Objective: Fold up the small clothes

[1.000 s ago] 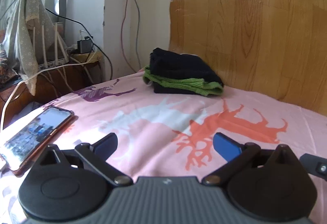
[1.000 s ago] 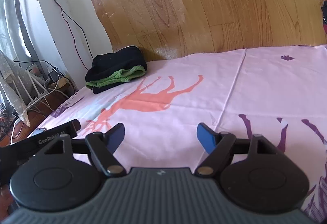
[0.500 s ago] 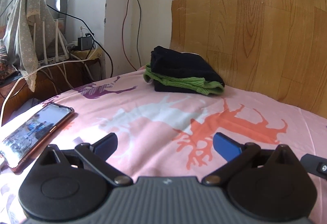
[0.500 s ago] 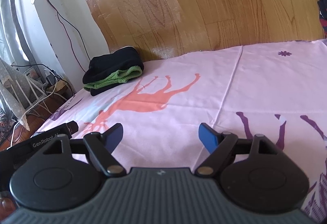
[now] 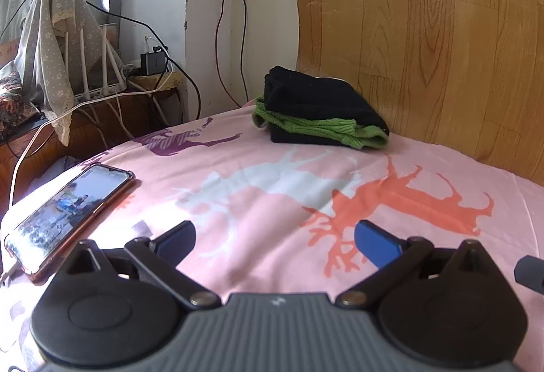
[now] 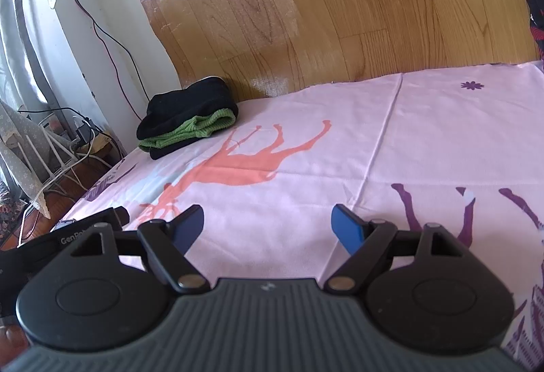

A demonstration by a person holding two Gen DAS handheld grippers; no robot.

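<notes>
A stack of folded clothes (image 5: 319,110), black with a green piece between, sits on the pink deer-print sheet (image 5: 272,188) at the far edge by the wooden wall; it also shows in the right wrist view (image 6: 187,120). My left gripper (image 5: 273,241) is open and empty, low over the sheet, well short of the stack. My right gripper (image 6: 268,226) is open and empty over the sheet (image 6: 340,151), to the right of the left one, whose body (image 6: 68,236) shows at its lower left.
A phone (image 5: 68,212) with a lit screen lies on the sheet's left edge. A wooden side table with cables, a router and a draped cloth (image 5: 61,66) stands to the left. A wood-panel wall (image 5: 425,32) backs the bed. Dark-red fabric (image 6: 537,18) is at the far right.
Both grippers have shifted slightly, so the folded stack sits a little differently in each view. The jaws stay open and nothing on the sheet has moved.
</notes>
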